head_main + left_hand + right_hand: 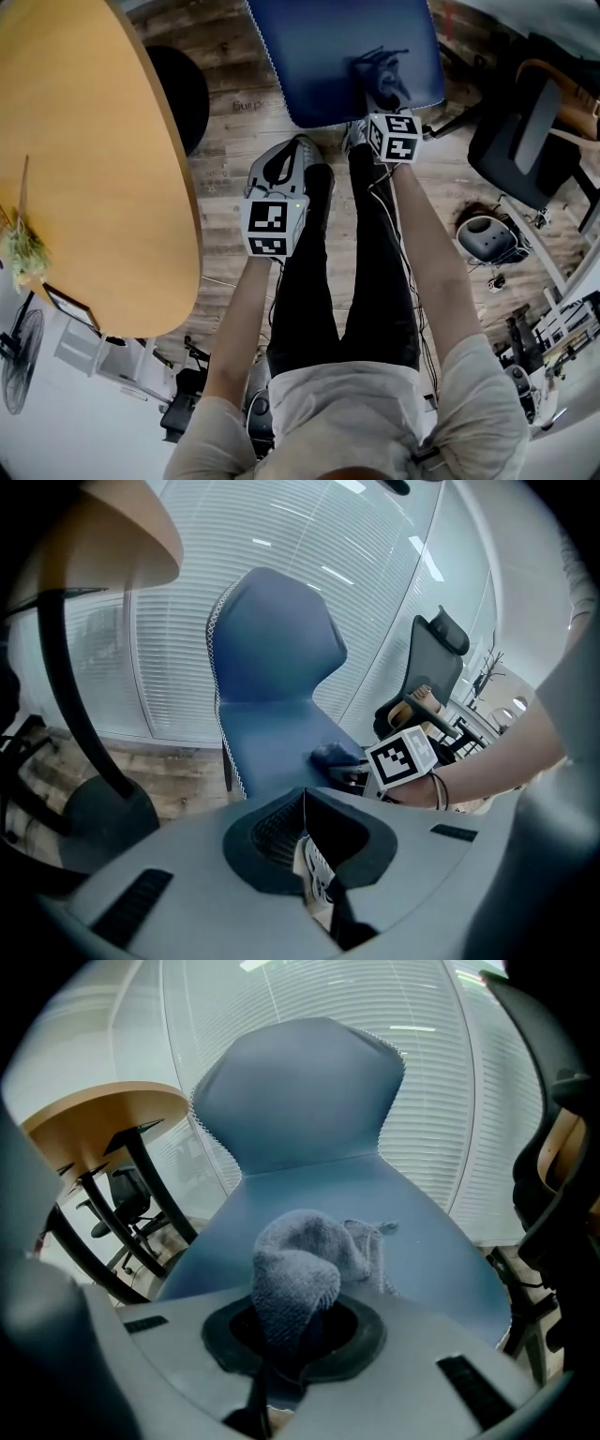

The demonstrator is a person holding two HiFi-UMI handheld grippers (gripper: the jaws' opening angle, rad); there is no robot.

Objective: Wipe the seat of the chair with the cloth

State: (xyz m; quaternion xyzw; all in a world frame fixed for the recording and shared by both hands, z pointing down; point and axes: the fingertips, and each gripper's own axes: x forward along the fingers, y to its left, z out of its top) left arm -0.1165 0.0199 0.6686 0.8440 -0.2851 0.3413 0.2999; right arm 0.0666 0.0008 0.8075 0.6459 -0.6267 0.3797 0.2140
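In the head view, your right gripper (394,134) reaches onto the near right corner of the blue chair seat (319,56). The grey cloth (380,73) is bunched on the seat just ahead of it. Your left gripper (275,214) hangs over the wooden floor (234,122), above your shoe (291,155) and clear of the chair. A round wooden table (84,159) fills the left.

In the left gripper view, your fingers are pressed together with nothing between them. The chair and cloth lie ahead.

In the right gripper view, your fingers pinch a fold of the cloth, and the rest of it lies on the seat.
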